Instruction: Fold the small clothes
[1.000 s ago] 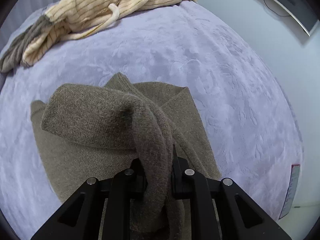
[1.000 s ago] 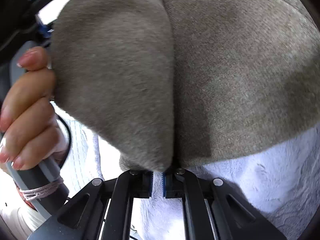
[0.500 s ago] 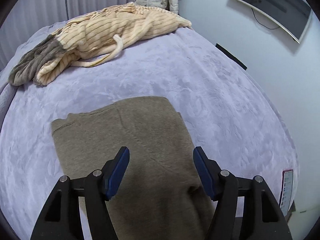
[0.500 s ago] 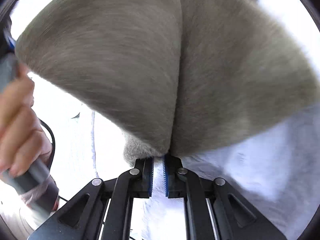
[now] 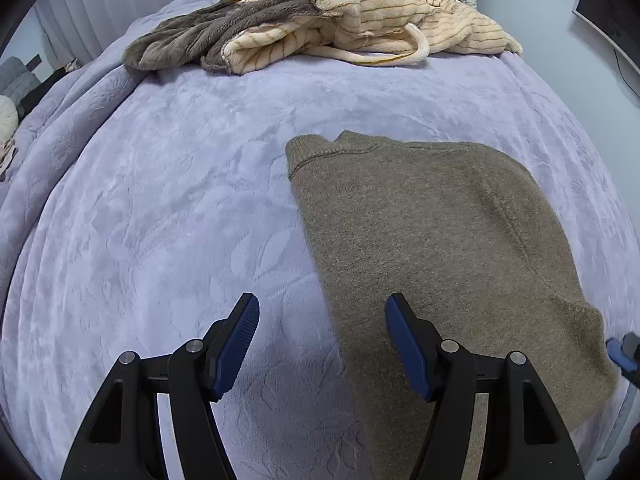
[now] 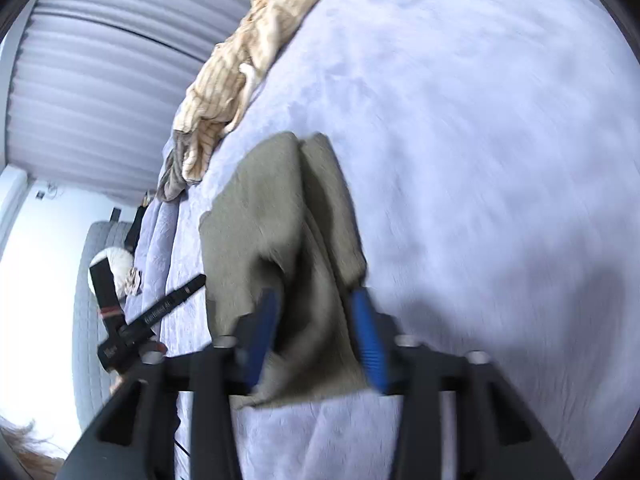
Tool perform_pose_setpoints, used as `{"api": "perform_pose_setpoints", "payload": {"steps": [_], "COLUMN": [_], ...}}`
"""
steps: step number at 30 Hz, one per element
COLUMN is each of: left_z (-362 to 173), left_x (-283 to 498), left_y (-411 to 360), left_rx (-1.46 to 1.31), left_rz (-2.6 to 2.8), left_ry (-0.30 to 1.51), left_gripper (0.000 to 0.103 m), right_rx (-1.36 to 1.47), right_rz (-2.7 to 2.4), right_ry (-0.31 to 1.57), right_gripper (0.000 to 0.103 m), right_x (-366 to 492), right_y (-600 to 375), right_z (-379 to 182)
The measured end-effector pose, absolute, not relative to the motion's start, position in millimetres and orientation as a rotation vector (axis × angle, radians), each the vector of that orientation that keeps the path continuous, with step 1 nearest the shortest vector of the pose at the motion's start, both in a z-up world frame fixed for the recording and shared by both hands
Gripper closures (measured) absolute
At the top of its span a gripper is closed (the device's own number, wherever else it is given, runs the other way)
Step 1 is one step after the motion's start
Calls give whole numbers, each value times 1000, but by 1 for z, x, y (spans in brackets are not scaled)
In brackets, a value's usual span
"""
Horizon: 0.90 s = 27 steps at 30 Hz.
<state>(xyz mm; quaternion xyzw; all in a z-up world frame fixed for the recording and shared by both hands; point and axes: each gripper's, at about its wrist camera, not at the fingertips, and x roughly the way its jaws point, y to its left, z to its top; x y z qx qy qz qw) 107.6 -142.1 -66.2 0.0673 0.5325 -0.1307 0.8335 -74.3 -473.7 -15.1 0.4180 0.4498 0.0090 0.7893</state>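
Two fisheye views of a bed under soft, even light, one sharp and one blurred.

The left wrist view is evenly lit and in focus; the weave of the sweater [image 5: 440, 240] and the embossed blanket [image 5: 160, 200] are clearly resolved, and a soft shadow is cast on the blanket under the left gripper [image 5: 320, 336]. Straight lines are bowed by the lens, and the corners are cut off by a black rim. The right wrist view is smeared by motion blur, most heavily over the right gripper [image 6: 316, 336]. Its lower left is washed out to white, and a faint shadow is seen at right.
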Motion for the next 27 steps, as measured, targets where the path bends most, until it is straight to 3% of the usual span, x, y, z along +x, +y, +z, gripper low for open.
{"api": "perform_pose_setpoints", "payload": {"steps": [7, 10, 18, 21, 27], "left_z": [-69, -71, -69, -79, -70], "left_x": [111, 114, 107, 106, 104], "left_y": [-141, -138, -151, -159, -147], "left_rx": [131, 115, 162, 214, 196], "left_rz": [-252, -244, -299, -267, -287], "left_ry": [1116, 1116, 1093, 1081, 1107], "left_gripper": [36, 36, 35, 22, 22], "right_rx": [847, 834, 714, 700, 722], "right_rz": [137, 174, 168, 133, 53], "right_ry": [1070, 1127, 1062, 1136, 1130], "right_gripper": [51, 90, 95, 95, 77], "right_x": [35, 51, 32, 37, 22], "right_y": [-418, -412, -409, -411, -412], "right_z": [-45, -62, -25, -57, -53]}}
